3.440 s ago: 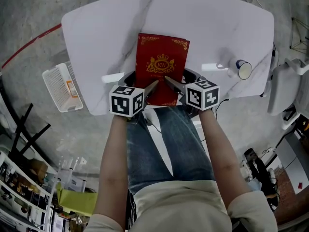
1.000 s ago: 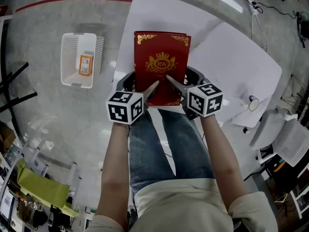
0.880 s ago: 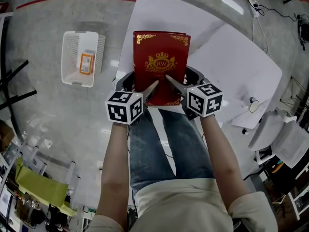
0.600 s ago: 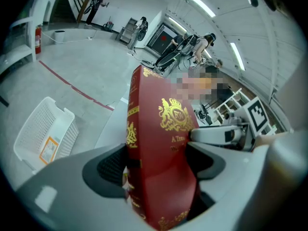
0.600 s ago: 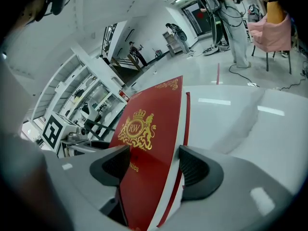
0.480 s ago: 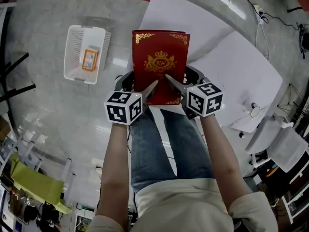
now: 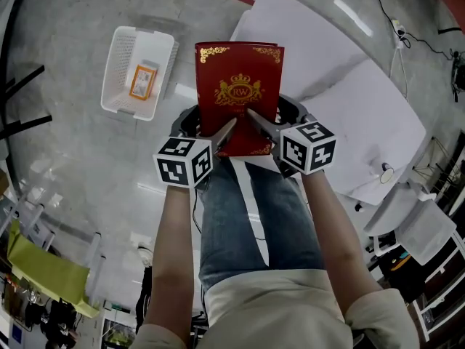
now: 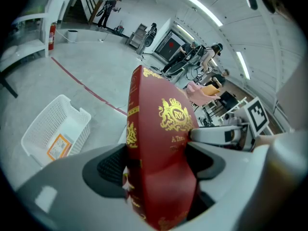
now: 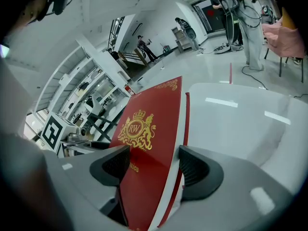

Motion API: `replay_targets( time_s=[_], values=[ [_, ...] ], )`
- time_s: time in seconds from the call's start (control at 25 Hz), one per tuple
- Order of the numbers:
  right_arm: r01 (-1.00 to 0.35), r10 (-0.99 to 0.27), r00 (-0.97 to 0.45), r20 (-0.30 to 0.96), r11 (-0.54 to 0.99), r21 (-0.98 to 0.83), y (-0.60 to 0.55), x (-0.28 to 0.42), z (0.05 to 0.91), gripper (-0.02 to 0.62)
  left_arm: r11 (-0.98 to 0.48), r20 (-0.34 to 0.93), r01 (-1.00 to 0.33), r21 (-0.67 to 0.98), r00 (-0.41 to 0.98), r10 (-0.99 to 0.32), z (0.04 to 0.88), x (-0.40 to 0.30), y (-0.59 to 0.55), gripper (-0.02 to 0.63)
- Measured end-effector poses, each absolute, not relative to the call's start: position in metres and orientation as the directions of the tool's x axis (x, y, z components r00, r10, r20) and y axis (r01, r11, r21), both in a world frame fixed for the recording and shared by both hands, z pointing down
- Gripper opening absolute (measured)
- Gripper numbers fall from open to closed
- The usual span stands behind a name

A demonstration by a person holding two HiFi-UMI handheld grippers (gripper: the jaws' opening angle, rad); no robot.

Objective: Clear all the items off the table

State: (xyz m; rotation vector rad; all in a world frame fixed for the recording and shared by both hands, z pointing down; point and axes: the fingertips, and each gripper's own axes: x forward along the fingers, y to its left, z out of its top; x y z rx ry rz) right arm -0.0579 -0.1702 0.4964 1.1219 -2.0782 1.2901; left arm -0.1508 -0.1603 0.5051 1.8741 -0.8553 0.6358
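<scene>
The red box (image 7: 238,86) is held clear of the table (image 7: 349,115), raised in front of the person with its crested face toward the head camera and its lower end nearest the body. The left gripper (image 7: 228,127) is clamped on the lower left edge of the box: in the left gripper view the box (image 8: 163,129) stands on edge between the two dark pads of that gripper (image 8: 159,163), and both pads press on its faces. The right gripper (image 7: 256,117) is clamped on the lower right edge: in the right gripper view one pad of that gripper (image 9: 155,167) bears on the front face of the box (image 9: 149,124) and the other on its back. Both bare forearms reach forward side by side, and the two sets of jaws angle inward toward each other across the bottom of the box. The box is flat, rectangular and book-shaped, with a smooth red cover, a gold crest, gold corner ornaments and a white side edge. The table top is white with faint marble veining and rounded corners. A white perforated plastic basket (image 7: 120,53) stands on the grey floor to the left of the box, with an orange-labelled packet (image 7: 143,81) inside.
</scene>
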Motion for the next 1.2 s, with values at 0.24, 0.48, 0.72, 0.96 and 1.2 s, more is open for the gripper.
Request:
replay_targets(
  time_s=[0.24,0.48,0.72,0.96,1.2],
  values=[
    [-0.806,-0.367,-0.592,0.718,0.284,-0.520,-0.187,-0.114,0.499,0.324,-0.252,0.728,-0.796,0.550,0.605,-0.323,0.508,-0.206,-0.171,0.390],
    [-0.790,-0.333,-0.611,0.718,0.323,-0.522,-0.201,-0.148,0.505,0.324,-0.206,0.730,-0.809,0.551,0.586,-0.352,0.514,-0.240,-0.179,0.390],
    [-0.770,-0.297,-0.629,0.719,0.366,-0.522,-0.215,-0.194,0.511,0.324,-0.154,0.730,-0.819,0.553,0.565,-0.384,0.520,-0.283,-0.188,0.390],
    [-0.751,-0.264,-0.644,0.718,0.401,-0.525,-0.230,-0.241,0.520,0.324,-0.106,0.734,-0.827,0.552,0.542,-0.409,0.529,-0.329,-0.198,0.390],
    [-0.731,-0.232,-0.658,0.717,0.426,-0.533,-0.238,-0.274,0.528,0.324,-0.068,0.742,-0.836,0.545,0.518,-0.425,0.536,-0.361,-0.202,0.390]
  ],
)
